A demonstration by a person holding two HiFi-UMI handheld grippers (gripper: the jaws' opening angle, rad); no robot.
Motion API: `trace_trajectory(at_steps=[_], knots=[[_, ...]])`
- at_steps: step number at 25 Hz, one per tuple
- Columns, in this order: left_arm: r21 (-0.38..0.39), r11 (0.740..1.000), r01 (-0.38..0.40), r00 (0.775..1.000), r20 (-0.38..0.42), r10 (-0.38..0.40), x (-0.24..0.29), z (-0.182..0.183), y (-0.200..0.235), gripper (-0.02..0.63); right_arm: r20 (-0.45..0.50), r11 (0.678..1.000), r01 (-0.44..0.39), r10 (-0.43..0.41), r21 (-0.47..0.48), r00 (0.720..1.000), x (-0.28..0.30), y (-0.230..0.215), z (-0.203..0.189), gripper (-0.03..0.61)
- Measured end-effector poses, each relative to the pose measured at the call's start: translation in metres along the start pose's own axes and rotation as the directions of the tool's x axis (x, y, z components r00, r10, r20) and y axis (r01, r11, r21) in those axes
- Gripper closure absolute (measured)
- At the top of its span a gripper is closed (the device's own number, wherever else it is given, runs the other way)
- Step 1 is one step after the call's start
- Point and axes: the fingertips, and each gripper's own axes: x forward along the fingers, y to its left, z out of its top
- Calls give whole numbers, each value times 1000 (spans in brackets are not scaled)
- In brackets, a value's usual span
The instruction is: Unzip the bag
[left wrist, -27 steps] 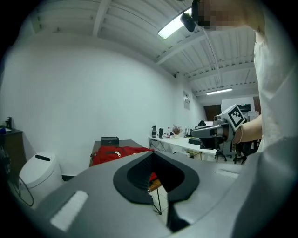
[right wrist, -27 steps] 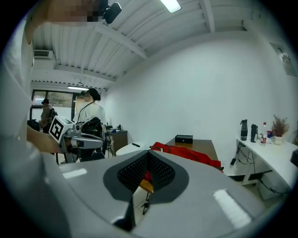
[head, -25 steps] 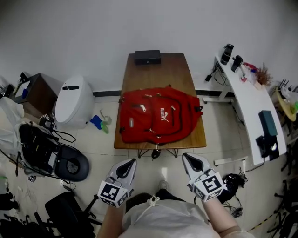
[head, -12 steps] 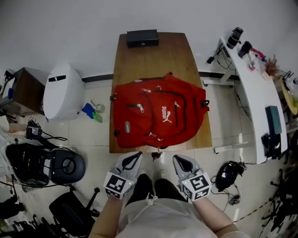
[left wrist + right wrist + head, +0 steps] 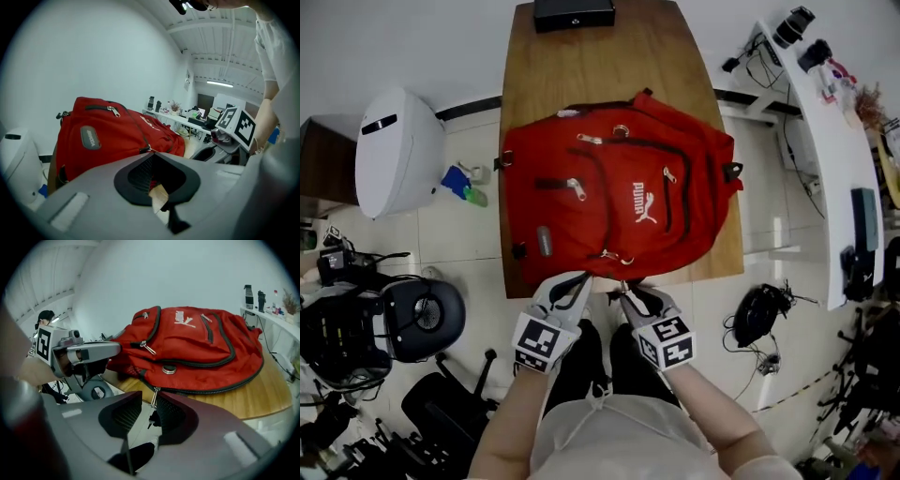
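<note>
A red backpack (image 5: pixel 619 206) lies flat on the wooden table (image 5: pixel 581 75), front pockets up and zippers closed. Both grippers are at its near edge, close together. My left gripper (image 5: pixel 575 285) is open, its tips against the bag's bottom left edge (image 5: pixel 108 136), with nothing between the fingers. My right gripper (image 5: pixel 635 294) is open too. In the right gripper view a metal zipper pull (image 5: pixel 153 397) hangs off the bag's edge (image 5: pixel 197 348) in the gap between the right gripper's (image 5: pixel 149 414) pads, close to the right pad. The left gripper (image 5: pixel 77 352) shows beside it.
A black box (image 5: pixel 574 13) sits at the table's far end. A white bin (image 5: pixel 389 150) stands on the floor to the left, with a black chair base (image 5: pixel 417 319) nearer. A white side desk (image 5: pixel 825 141) with gear runs along the right. Cables lie on the floor at right.
Both grippers have moved forward from in front of my body to the bag's near edge and drawn closer together. The view has shifted forward over the table.
</note>
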Motion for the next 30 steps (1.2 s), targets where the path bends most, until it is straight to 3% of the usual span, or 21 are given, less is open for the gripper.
trace_trajectory(at_steps=[9, 11, 13, 22, 26, 30], knots=[[13, 999, 49, 998, -29, -48, 9, -11, -1, 609, -59, 996, 90, -89, 3, 994, 25, 0, -10, 471], [12, 998, 57, 998, -38, -56, 9, -12, -1, 609, -54, 993, 116, -116, -12, 992, 26, -4, -9, 546], [9, 998, 63, 997, -42, -63, 9, -12, 0, 609, -53, 993, 121, -121, -11, 991, 25, -9, -9, 563], [19, 990, 139, 988, -74, -138, 7, -20, -4, 609, -65, 985, 162, -166, -58, 984, -3, -29, -10, 566], [5, 993, 117, 985, -130, -115, 11, -26, -1, 609, -75, 981, 160, -169, -113, 983, -13, -35, -6, 568], [-48, 993, 103, 967, -229, -112, 20, -35, -11, 609, -114, 981, 119, -137, -150, 984, -20, -44, -10, 568]])
